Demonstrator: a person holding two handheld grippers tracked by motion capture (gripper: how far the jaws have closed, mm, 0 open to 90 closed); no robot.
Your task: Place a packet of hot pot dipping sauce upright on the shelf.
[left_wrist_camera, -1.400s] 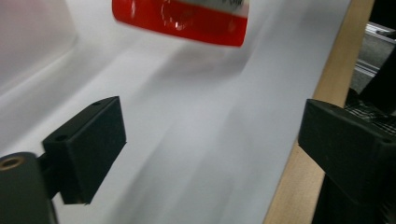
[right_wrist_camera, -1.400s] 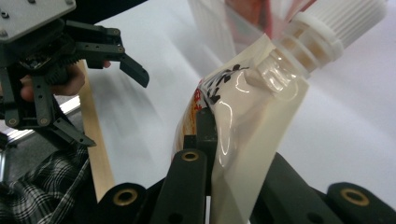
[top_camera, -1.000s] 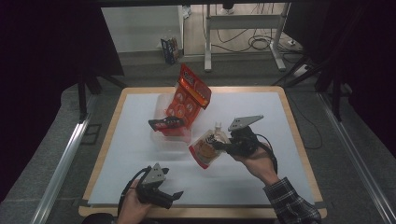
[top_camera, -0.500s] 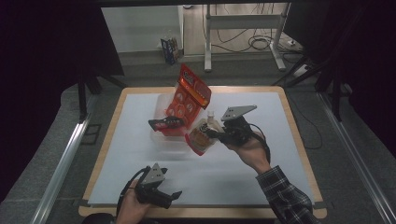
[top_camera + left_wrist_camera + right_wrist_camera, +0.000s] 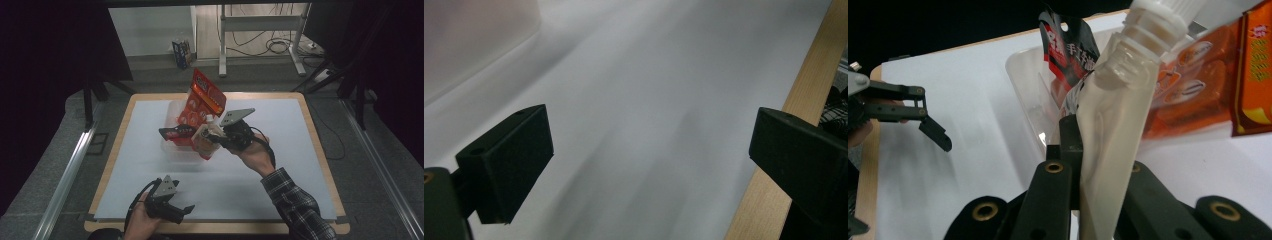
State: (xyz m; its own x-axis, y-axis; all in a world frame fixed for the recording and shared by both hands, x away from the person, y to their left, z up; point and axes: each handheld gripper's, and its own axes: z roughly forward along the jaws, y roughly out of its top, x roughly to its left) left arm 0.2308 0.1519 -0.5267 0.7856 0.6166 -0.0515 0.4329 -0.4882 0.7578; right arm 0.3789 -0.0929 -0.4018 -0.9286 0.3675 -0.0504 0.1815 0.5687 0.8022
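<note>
The right claw (image 5: 216, 140) sits just past the middle of the table (image 5: 300, 165), its 2 jaws pinched tight on a pale spouted pouch (image 5: 202, 140). In the right gripper view the pouch (image 5: 1118, 130) rises between the jaws toward 12 o'clock, its white screw cap at the top edge, its beige body creased where the pads press it. The hand behind the claw wears a plaid sleeve (image 5: 295, 205) that comes in from 5 o'clock in the high view.

The pouch hangs at the 3 o'clock rim of a clear plastic tub (image 5: 172, 147), which stands a little toward 11 o'clock from the table's middle. A tall red snack bag (image 5: 202, 97) leans in the tub, tilted toward 1 o'clock, and a small dark packet (image 5: 172, 132) with red and white print pokes over the tub's 9 o'clock side. In the right gripper view the dark packet (image 5: 1068, 45) stands just behind the pouch, and the red bag (image 5: 1208, 85) lies at 3 o'clock of it.

The left claw (image 5: 186, 209) rests at 6 o'clock on the table, near the wooden front edge, well apart from the tub. Its 2 jaws stand wide apart with nothing between them; the left gripper view looks along them over bare white table (image 5: 639, 115) and the wooden edge (image 5: 794, 95).
</note>
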